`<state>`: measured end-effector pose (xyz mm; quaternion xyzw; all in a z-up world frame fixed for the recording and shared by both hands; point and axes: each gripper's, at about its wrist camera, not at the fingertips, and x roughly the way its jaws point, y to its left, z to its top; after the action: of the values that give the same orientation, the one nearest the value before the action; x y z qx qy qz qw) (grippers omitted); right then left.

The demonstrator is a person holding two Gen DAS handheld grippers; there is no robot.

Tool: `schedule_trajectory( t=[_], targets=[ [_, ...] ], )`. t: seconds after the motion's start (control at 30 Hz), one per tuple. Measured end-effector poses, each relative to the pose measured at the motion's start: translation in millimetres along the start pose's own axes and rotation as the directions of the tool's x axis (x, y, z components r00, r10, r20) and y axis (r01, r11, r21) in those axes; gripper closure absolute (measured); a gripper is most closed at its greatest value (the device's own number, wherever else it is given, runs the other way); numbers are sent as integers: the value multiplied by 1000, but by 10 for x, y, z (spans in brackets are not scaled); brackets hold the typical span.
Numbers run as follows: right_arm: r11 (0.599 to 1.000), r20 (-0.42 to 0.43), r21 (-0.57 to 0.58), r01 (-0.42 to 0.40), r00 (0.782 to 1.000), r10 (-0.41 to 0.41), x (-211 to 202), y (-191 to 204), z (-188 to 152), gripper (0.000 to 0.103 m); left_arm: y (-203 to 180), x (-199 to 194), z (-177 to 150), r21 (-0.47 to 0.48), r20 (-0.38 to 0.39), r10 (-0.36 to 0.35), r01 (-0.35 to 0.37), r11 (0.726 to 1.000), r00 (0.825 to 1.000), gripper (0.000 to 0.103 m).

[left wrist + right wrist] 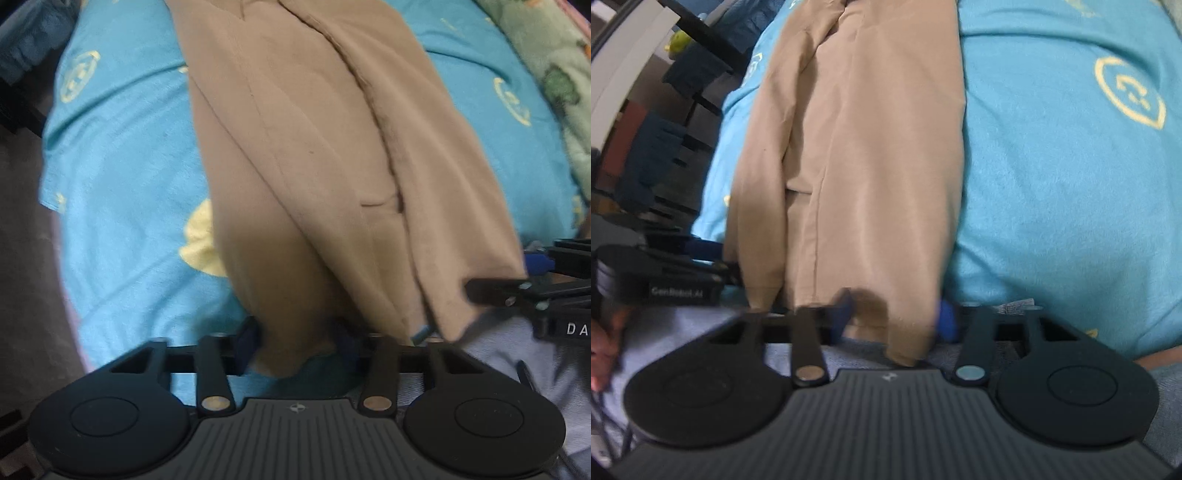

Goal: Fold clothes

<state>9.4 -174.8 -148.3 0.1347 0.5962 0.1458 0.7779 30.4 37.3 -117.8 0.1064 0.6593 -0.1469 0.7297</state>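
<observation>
A tan garment [314,147] lies lengthwise on the bed, folded along its length, running away from me. My left gripper [299,343] is shut on its near left end, with cloth bunched between the blue pads [249,341]. In the right wrist view the same garment [868,147] hangs between the pads of my right gripper [894,317], which is shut on the near right end. Each tool appears in the other's view: the right gripper [491,291] at the garment's right corner, the left gripper [727,273] at its left corner. The near edge looks lifted and blurred.
A turquoise sheet with yellow prints [129,184] [1052,184] covers the bed. A green patterned blanket [546,55] lies along the far right. Dark shelving with blue cloths [665,129] stands to the left. A person's hand [605,350] and pale trousers [498,369] are close below.
</observation>
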Motion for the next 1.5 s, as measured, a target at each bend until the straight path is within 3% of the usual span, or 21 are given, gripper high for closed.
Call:
schedule_trajectory(
  t=[0.03,0.13,0.23,0.37,0.5,0.6,0.73,0.8,0.93,1.0,1.07,1.17,1.23,1.27,1.43,1.5],
  targets=[
    [1000,6,-6,11,1000,-11,-14,20,-15,86,-8,-38,-15,-1,12,-1,1,1000,1000,91],
    [1000,79,-30,-6,997,9,-193,64,-75,90,4,-252,-107,-47,92,-30,34,998,995,95],
    [999,168,-1,-38,985,38,-480,6,-105,91,67,-589,-238,-151,224,-103,138,979,969,96],
    [996,318,33,-80,946,66,-924,-2,-49,92,137,-1151,-317,-254,423,-175,301,919,889,97],
    [987,434,54,-151,894,113,-1493,-67,40,92,219,-1723,-462,-288,591,-180,414,864,786,97],
    [984,445,49,-170,886,131,-1644,-130,-99,92,211,-2043,-643,-289,679,-188,495,820,709,97],
    [980,461,41,-196,874,155,-1846,-214,-285,92,142,-2169,-896,-262,739,-218,570,779,638,97],
    [977,468,37,-209,867,168,-1947,-257,-378,92,85,-2113,-1141,-253,742,-241,594,764,626,97],
    [972,483,29,-234,854,192,-2149,-341,-564,92,-38,-1839,-1544,-244,734,-280,625,742,619,97],
    [969,489,26,-245,849,202,-2243,-380,-652,92,-53,-1744,-1617,-258,727,-285,633,730,625,97],
    [972,475,43,-230,861,182,-2242,-345,-631,92,-70,-1809,-1561,-264,724,-261,607,749,638,97],
    [981,506,46,-187,851,138,-2249,-233,-371,92,-49,-1953,-1199,-271,727,-222,568,777,650,97],
    [982,518,62,-177,847,120,-2208,-199,-120,92,-14,-2064,-844,-284,722,-176,519,806,669,97],
    [982,522,72,-177,845,114,-2186,-189,27,92,13,-2127,-677,-287,729,-158,507,813,666,97],
    [985,601,58,-165,793,98,-2123,-107,788,92,109,-2357,184,-260,801,-41,408,875,597,97],
    [988,624,53,-147,777,83,-2030,-79,1059,92,132,-2304,479,-271,806,2,367,890,591,97]
  ],
)
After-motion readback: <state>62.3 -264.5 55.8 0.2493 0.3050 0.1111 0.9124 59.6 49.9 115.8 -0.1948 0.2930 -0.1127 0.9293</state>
